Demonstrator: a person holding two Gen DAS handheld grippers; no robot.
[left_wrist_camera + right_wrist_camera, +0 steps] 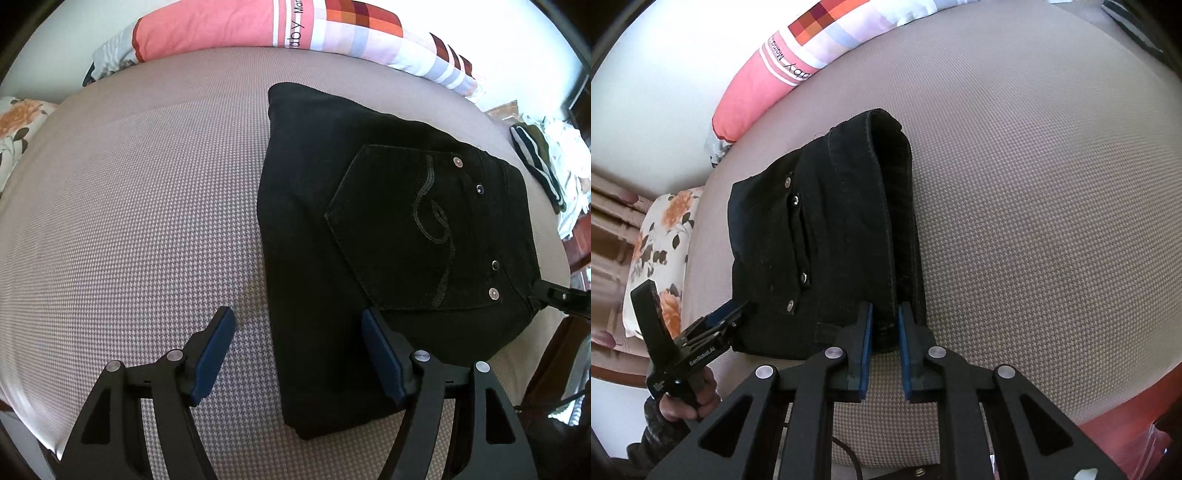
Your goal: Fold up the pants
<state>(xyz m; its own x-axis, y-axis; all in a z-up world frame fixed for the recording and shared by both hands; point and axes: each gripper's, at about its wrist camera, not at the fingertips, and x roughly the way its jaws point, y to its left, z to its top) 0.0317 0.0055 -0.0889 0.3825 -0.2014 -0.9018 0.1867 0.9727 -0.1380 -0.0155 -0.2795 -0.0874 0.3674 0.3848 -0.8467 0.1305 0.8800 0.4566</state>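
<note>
Folded into a thick black block near the front edge of the mattress (129,221): the pants (388,221), back pocket up, waistband toward the right side. Pinched at that waistband by the right gripper (885,306), pads pressed together on the doubled hem, with cloth plainly between them. Spread wide and holding nothing: the left gripper (295,314), hanging above the near left corner of the block, one finger over cloth and the other over bare cover. Likely heavy, dense denim: soft enough to bend, stiff enough to keep a crease, not slippery, not fragile, but prone to sag and fall open if lifted by one corner alone. Best taken at seams or the waistband, where the layers are thickest, and at two points together. Little spare room on the near side, close to the mattress edge. Plenty of open cover to the left and beyond. Farther off, well apart: a pink pillow (207,33) along the back and a heap of clothes (554,166) at the right.
</note>
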